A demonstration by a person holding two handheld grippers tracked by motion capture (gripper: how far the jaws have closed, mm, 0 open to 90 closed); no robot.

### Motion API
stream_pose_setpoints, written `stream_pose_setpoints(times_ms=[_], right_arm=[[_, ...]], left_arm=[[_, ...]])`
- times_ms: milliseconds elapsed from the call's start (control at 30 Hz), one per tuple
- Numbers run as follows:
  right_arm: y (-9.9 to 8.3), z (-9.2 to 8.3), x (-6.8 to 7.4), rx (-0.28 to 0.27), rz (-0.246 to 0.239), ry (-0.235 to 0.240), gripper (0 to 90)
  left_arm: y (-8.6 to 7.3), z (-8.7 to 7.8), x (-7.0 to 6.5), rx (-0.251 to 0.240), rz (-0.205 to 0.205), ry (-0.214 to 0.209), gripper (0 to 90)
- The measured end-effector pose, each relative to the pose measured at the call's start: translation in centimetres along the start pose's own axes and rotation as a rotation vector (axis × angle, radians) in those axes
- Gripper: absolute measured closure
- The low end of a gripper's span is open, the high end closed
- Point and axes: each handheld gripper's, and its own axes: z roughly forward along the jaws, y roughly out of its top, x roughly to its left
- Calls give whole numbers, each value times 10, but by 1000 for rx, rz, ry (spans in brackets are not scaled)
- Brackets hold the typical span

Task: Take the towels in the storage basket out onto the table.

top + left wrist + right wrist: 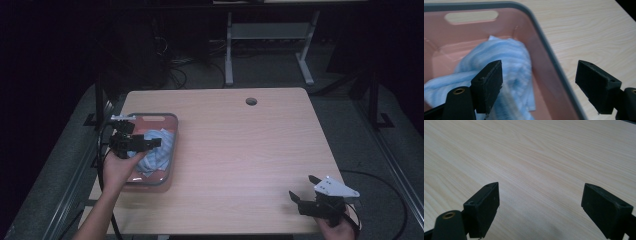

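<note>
At the table's (235,150) left edge, the left gripper (539,82) gapes wide across the pink bin's (554,65) rim; closing risks missing the blue cloth (506,57). The right gripper (540,210) gapes empty.

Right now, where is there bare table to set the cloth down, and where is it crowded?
The wide stretch of table between the pink bin and the right gripper is bare, back to the round hole. It is crowded at the left edge: the left gripper hangs open over the blue cloth inside the bin.
</note>
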Motion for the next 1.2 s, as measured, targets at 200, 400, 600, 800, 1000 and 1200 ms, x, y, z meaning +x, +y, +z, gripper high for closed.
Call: stream_pose_setpoints(times_ms=[200, 400, 600, 800, 1000, 1200], right_arm=[[0, 0, 0, 1, 1, 2, 145], [0, 0, 0, 0, -1, 1, 145], [0, 0, 0, 1, 0, 3, 145], [0, 0, 0, 0, -2, 3, 145], [0, -1, -1, -2, -3, 5, 145], [-1, 0, -1, -4, -1, 4, 145]], left_arm=[[-6, 4, 13, 17, -29, 27, 221], [-11, 9, 23, 46, -43, 69, 227], [-12, 17, 26, 88, -50, 93, 261], [-11, 32, 26, 165, -47, 119, 293], [-10, 43, 25, 243, -22, 158, 370], [-10, 52, 25, 303, 6, 197, 487]])
